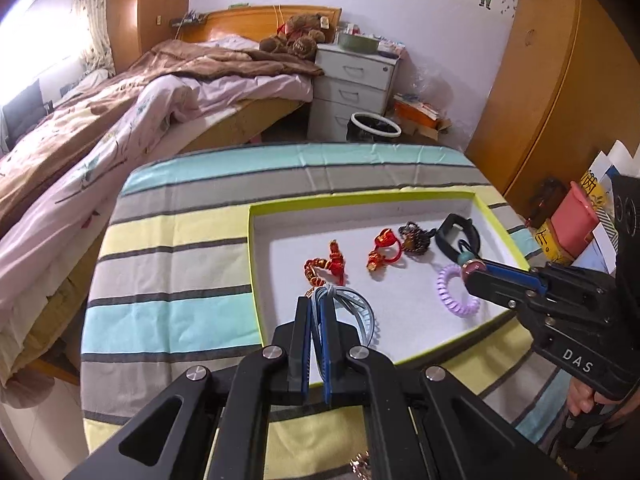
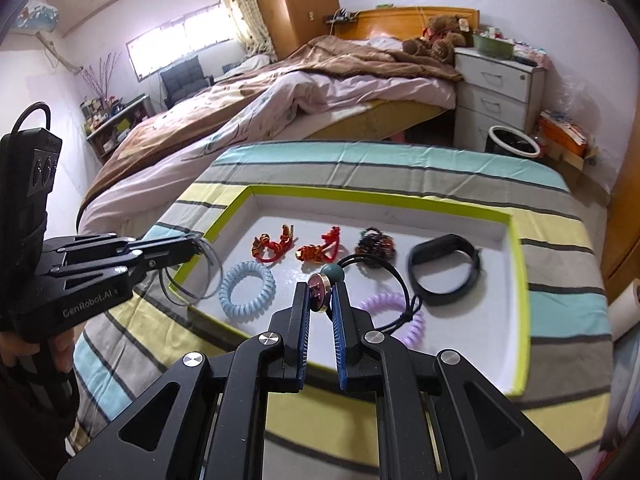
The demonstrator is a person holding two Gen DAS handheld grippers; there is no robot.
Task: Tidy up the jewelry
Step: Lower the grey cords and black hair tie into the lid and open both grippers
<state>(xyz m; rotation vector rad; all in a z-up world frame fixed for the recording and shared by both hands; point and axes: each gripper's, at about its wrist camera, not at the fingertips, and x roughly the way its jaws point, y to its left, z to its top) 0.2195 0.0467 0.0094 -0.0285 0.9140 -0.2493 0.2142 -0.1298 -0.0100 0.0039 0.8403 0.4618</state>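
Note:
A shallow white tray with a lime-green rim (image 1: 256, 272) (image 2: 520, 280) lies on the striped cloth. My left gripper (image 1: 318, 304) is shut on a thin grey-blue loop (image 1: 360, 304) at the tray's near left edge; it also shows in the right wrist view (image 2: 192, 246). My right gripper (image 2: 320, 292) is shut on a black cord with a round pink charm (image 2: 318, 292) and a teal bead (image 2: 334, 274), above a purple coil band (image 2: 412, 324) (image 1: 452, 294). In the tray lie a light blue coil band (image 2: 248, 290), two red-gold bracelets (image 2: 276, 246) (image 2: 320, 252), a dark beaded bracelet (image 2: 374, 246) and a black wristband (image 2: 444, 270).
The striped cloth (image 1: 168, 280) covers a small table. A bed (image 1: 100, 128) stands to the left and behind. A white drawer unit (image 1: 352, 84) and a bin (image 1: 372, 128) stand beyond the table's far edge. Boxes (image 1: 576, 216) sit at the right.

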